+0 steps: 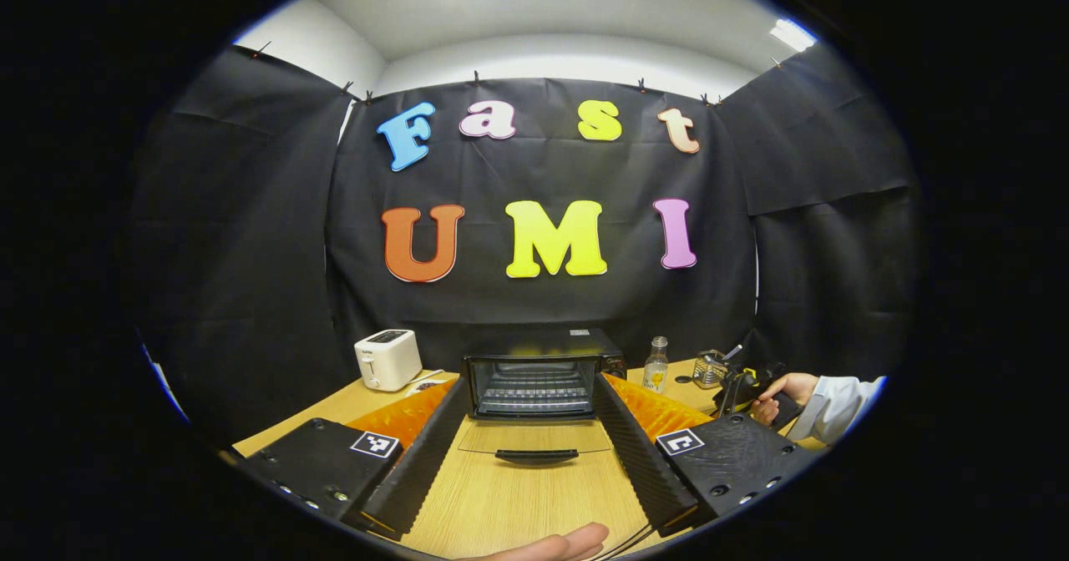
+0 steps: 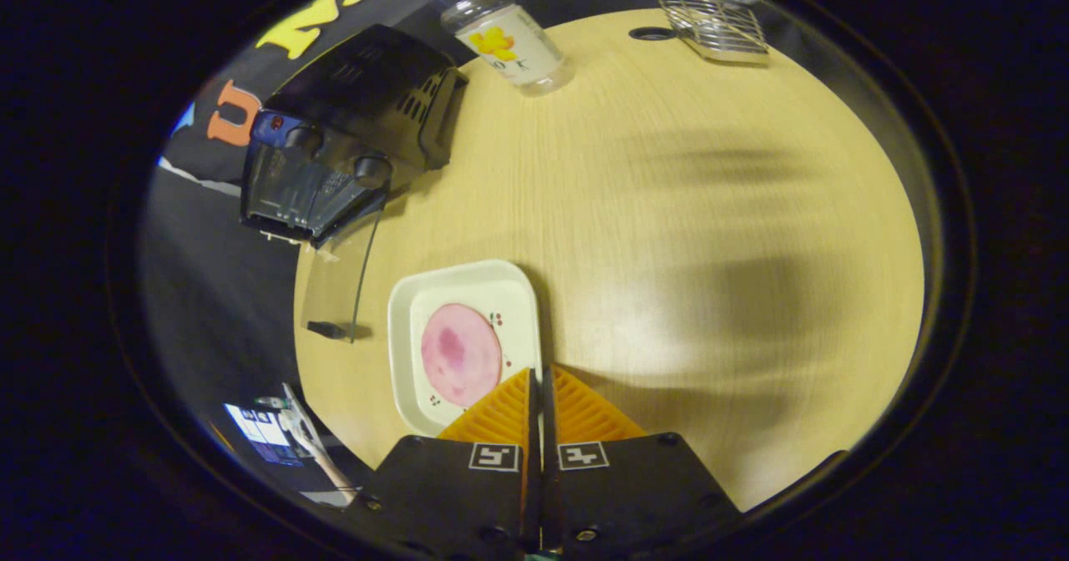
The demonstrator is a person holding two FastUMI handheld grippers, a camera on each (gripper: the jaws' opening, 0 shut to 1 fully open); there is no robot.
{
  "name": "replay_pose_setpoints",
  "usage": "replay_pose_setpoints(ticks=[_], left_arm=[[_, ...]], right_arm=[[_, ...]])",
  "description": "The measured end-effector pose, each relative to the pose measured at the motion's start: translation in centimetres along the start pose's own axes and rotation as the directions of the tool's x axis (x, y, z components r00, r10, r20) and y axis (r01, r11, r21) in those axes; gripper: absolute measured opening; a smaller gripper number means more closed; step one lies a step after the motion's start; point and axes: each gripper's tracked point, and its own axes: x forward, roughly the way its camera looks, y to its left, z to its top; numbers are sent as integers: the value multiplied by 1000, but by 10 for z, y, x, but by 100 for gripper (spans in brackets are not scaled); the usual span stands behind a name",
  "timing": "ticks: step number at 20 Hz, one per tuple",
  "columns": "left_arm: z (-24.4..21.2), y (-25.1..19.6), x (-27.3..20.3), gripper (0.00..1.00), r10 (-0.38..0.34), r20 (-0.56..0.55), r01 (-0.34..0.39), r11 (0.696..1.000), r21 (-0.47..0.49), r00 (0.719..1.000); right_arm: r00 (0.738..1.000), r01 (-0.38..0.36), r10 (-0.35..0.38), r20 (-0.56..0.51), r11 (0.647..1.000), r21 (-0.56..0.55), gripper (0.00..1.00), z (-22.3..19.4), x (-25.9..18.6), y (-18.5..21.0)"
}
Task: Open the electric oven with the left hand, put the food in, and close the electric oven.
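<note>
The black electric oven (image 1: 543,373) stands open at the middle of the wooden table, its glass door (image 1: 534,440) folded flat with the handle toward me. My left gripper (image 1: 534,390) is open wide in front of it, one finger on each side of the door, holding nothing. In the right gripper view, a white square plate (image 2: 443,294) carries a round pink slice of food (image 2: 461,354). My right gripper (image 2: 539,377) is shut on the plate's right rim. The oven (image 2: 359,118) with its lowered door (image 2: 334,285) lies up and to the left of the plate. The right gripper (image 1: 739,386) also appears right of the oven.
A white toaster (image 1: 387,359) sits left of the oven. Standing to the oven's right are a small bottle (image 1: 656,365) (image 2: 509,39) and a wire basket (image 1: 710,367) (image 2: 710,18). A hand and sleeve (image 1: 823,402) hold the right gripper. The table edge (image 2: 334,411) runs close to the plate.
</note>
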Motion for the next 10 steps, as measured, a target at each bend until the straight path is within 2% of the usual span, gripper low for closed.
replay_pose_setpoints(ticks=[2,3,4,5,6,7,8,9,10], left_arm=[[-1,1,-2,96,-9,-1,9,1000,-1,1000],[-1,2,-4,96,-13,-2,13,1000,-4,1000],[-2,4,-6,96,-16,-2,16,1000,-7,1000],[-2,7,-9,96,-16,-3,16,1000,-9,1000],[-2,11,-12,96,-14,-4,14,1000,-10,1000],[-3,17,-13,96,-8,-1,8,1000,-11,1000],[-4,23,-15,96,-2,2,2,1000,-12,1000],[-6,27,-16,96,1,2,-1,1000,-11,1000],[-8,32,-18,96,5,-1,-5,1000,-12,1000]], right_arm=[[1000,-29,29,13,999,37,1,-5,-8,-7],[999,-46,45,22,998,51,4,-7,-13,-8],[998,-58,56,35,996,62,1,-9,-20,-10],[997,-59,56,47,996,71,4,-9,-27,-12],[996,-60,55,64,995,76,1,-10,-35,-14],[995,-60,54,81,996,71,4,-11,-44,-15],[994,-59,53,99,996,65,1,-10,-55,-14],[992,-65,58,115,996,64,4,-9,-64,-11],[990,-73,64,129,995,61,1,-10,-74,-8]])
